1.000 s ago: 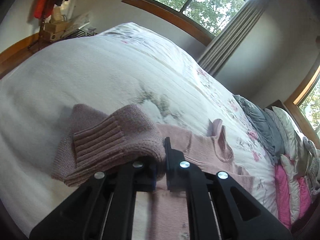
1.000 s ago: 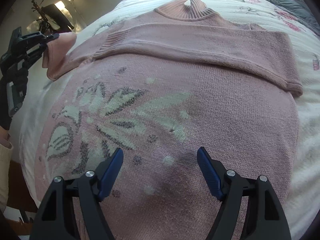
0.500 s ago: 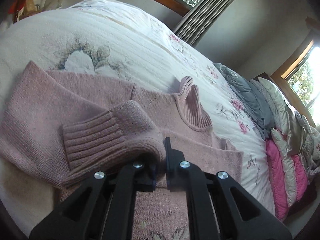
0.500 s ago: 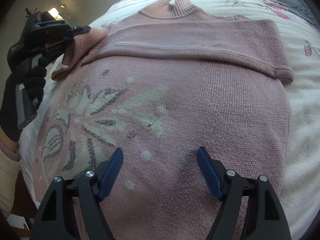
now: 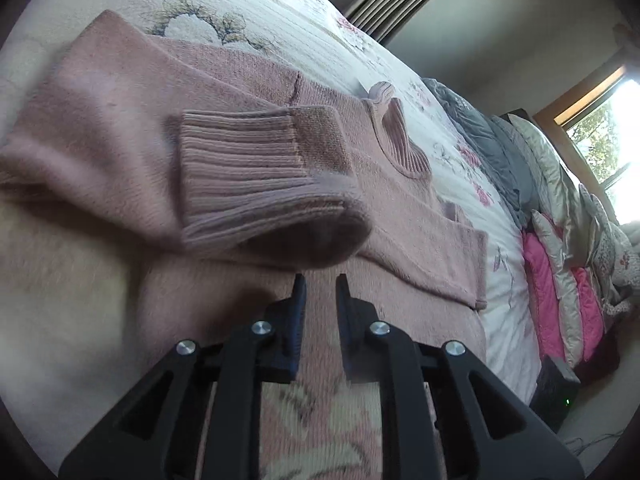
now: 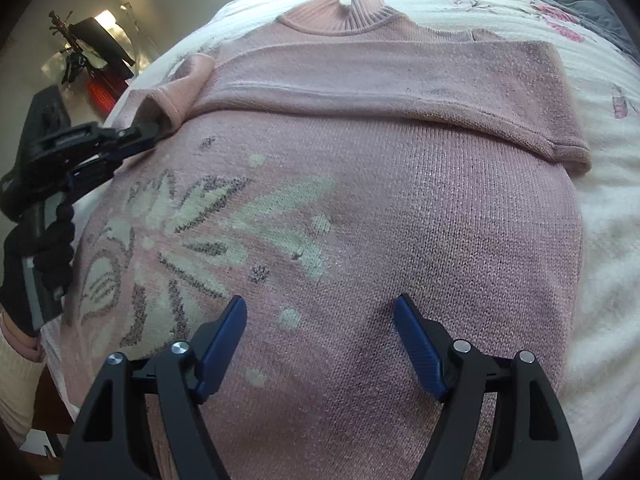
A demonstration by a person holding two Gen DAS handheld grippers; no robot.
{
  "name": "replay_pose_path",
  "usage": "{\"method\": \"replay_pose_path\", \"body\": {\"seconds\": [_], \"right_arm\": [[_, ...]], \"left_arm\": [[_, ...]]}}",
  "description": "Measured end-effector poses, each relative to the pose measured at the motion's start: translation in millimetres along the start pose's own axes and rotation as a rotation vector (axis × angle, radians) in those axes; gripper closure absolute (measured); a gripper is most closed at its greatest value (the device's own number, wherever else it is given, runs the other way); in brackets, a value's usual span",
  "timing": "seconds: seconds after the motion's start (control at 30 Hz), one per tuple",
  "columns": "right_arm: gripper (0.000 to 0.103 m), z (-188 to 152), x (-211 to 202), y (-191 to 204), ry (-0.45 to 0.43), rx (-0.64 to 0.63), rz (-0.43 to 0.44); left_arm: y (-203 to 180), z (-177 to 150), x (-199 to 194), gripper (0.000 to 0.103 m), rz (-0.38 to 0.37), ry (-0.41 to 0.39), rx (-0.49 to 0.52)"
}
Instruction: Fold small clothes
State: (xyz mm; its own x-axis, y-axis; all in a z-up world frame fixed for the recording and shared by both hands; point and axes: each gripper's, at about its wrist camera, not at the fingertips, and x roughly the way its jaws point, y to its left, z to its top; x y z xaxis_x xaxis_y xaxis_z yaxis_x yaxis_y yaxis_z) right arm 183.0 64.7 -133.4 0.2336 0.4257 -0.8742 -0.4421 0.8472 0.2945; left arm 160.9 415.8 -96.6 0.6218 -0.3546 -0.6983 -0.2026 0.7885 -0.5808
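The left gripper [image 5: 320, 292] is sitting with its jaws parted a little, just a narrow gap showing, nothing pinched between them. In the right wrist view it's coming in from the left side [image 6: 148, 130], tips pointing right, and a hand in a dark glove [image 6: 38, 256] is wrapping the handle, with a pale sleeve [image 6: 16, 376] below it. The right gripper [image 6: 320, 316] is hanging with its blue pads [image 6: 224, 344] spread wide, gripping nothing.

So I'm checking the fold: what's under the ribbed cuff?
The cuff lies on its own doubled-back sleeve, above the sweater front. Whatever lies beneath those layers is covered.
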Motion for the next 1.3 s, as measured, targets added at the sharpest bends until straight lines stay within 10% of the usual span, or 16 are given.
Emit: {"method": "replay_pose_path", "body": {"seconds": [0.37,0.7,1.1,1.2,1.3], "right_arm": [[0.026,45.2,-5.8,36.0,-0.034,-0.056,0.018],[0.026,118.3,-0.8,73.6,-0.05,-0.078,0.132],[0.027,196.4,81.5,103.6,0.096,0.073,0.283],[0.042,195.1,96.6,108.1,0.115,0.078,0.296],[0.084,192.7,99.6,114.4,0.1,0.045,0.344]], "left_arm": [[68.6,72.2,-55.8,0.086,0.337,-0.182,-0.067],[88.5,82.8,-23.7,0.087,0.414,-0.11,-0.011],[84.6,73.5,-73.8,0.075,0.399,-0.187,-0.017],[85.3,74.1,-79.1,0.074,0.395,-0.193,-0.024],[85.2,74.3,-79.4,0.073,0.397,-0.189,-0.024]]}}
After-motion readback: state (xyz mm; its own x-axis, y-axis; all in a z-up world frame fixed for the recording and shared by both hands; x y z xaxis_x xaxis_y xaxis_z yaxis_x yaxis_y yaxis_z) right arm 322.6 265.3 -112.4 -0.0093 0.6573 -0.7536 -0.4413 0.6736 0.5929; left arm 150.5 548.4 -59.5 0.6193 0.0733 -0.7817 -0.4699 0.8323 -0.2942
